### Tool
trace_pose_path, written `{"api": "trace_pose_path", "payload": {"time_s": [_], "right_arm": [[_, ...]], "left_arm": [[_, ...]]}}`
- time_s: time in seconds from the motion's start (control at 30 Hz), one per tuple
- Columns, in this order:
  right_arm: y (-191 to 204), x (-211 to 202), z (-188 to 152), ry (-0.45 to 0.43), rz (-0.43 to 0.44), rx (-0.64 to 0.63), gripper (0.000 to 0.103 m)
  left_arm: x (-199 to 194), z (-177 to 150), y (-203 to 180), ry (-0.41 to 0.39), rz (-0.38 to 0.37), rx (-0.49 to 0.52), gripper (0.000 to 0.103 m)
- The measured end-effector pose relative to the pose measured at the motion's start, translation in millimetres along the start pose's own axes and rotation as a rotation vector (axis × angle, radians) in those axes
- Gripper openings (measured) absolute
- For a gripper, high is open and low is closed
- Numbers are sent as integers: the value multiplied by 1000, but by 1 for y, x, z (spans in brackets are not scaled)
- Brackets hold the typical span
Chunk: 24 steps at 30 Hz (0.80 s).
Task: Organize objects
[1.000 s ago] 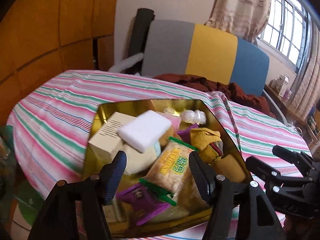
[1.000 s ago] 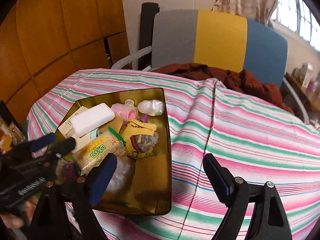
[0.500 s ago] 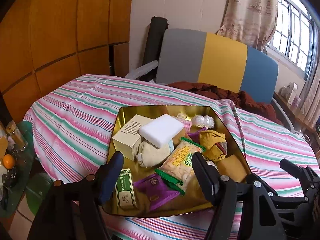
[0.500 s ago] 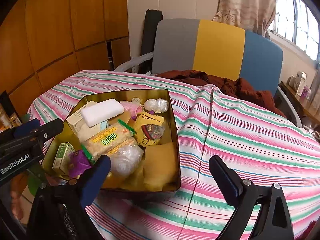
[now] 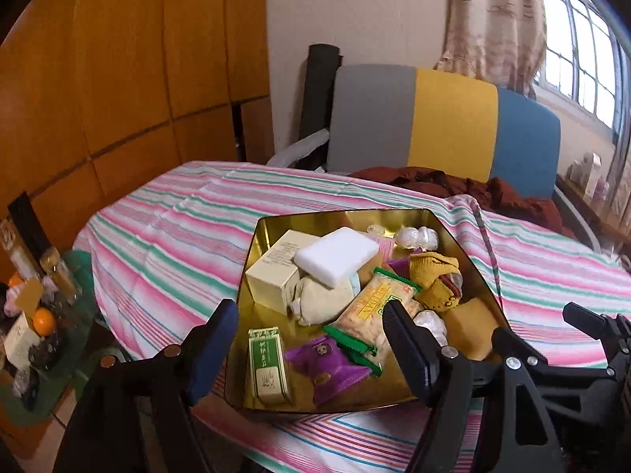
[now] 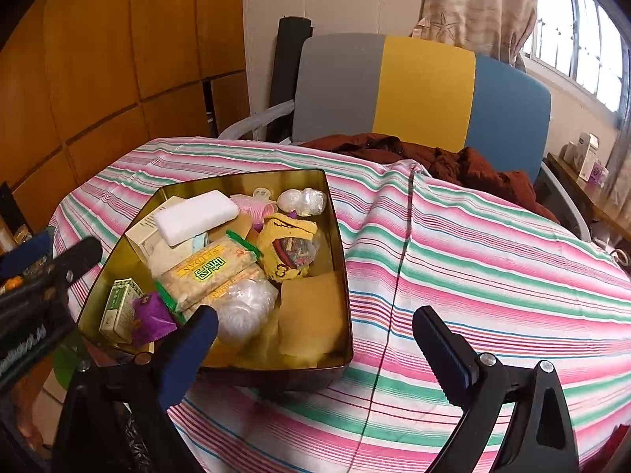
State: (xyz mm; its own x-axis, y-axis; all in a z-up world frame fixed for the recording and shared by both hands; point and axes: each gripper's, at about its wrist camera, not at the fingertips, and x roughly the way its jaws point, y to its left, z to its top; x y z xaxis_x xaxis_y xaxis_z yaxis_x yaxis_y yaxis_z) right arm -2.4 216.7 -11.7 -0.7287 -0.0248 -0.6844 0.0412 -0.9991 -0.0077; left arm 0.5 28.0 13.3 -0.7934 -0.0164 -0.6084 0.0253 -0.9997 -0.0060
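A gold tin [image 5: 256, 244] [image 6: 339, 236] sits on the striped tablecloth, full of small things. Among them are a white sponge block [image 5: 337, 256] [image 6: 195, 216], a yellow cracker packet [image 5: 374, 307] [image 6: 209, 272], a purple packet [image 5: 327, 366], a small green box [image 5: 266, 362] and a yellow pouch [image 6: 288, 248]. My left gripper [image 5: 311, 315] hovers over the tin's near edge; its jaws are opening and nothing is between them. My right gripper [image 6: 315, 317] stands open and holds nothing, just in front of the tin's near right corner.
The pink and green striped cloth [image 6: 493, 260] is bare to the right of the tin. Behind the table stands a grey, yellow and blue chair [image 6: 422, 90] with a dark red garment [image 6: 453, 161]. A low side table with an orange [image 5: 42, 321] and jars stands at the left.
Both grippers have drawn back from the tin, which now shows whole, the small green box included. Both pairs of jaws stand wider than before.
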Motion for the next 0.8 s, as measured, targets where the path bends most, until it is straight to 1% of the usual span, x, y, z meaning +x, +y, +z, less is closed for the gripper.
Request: {"api": "trace_pose_path", "payload": {"time_s": [0.13, 0.23, 0.37, 0.4, 0.43, 0.5, 0.6, 0.73, 0.8], "right_arm": [[-2, -1, 5, -20, -22, 10, 100], [-7, -3, 10, -38, -36, 32, 100], [-11, -6, 14, -52, -21, 45, 102], [-11, -7, 14, -55, -20, 44, 102], [-11, -8, 14, -57, -15, 46, 102], [-12, -8, 14, -57, -6, 50, 103], [-11, -6, 11, -50, 3, 49, 103], [-10, -2, 9, -33, 11, 46, 103], [-9, -1, 8, -30, 15, 44, 103]], "left_arm": [[-2, -1, 13, -18, -15, -92, 77], [1, -1, 17, -2, -22, -124, 76], [8, -3, 17, 23, -41, -135, 72], [10, -4, 16, 29, -43, -132, 69], [12, -5, 15, 32, -44, -123, 62], [15, -6, 11, 42, -31, -97, 58], [17, -8, 10, 63, -38, -99, 58], [17, -9, 7, 54, -6, -78, 58], [18, -10, 7, 61, -12, -85, 58]]}}
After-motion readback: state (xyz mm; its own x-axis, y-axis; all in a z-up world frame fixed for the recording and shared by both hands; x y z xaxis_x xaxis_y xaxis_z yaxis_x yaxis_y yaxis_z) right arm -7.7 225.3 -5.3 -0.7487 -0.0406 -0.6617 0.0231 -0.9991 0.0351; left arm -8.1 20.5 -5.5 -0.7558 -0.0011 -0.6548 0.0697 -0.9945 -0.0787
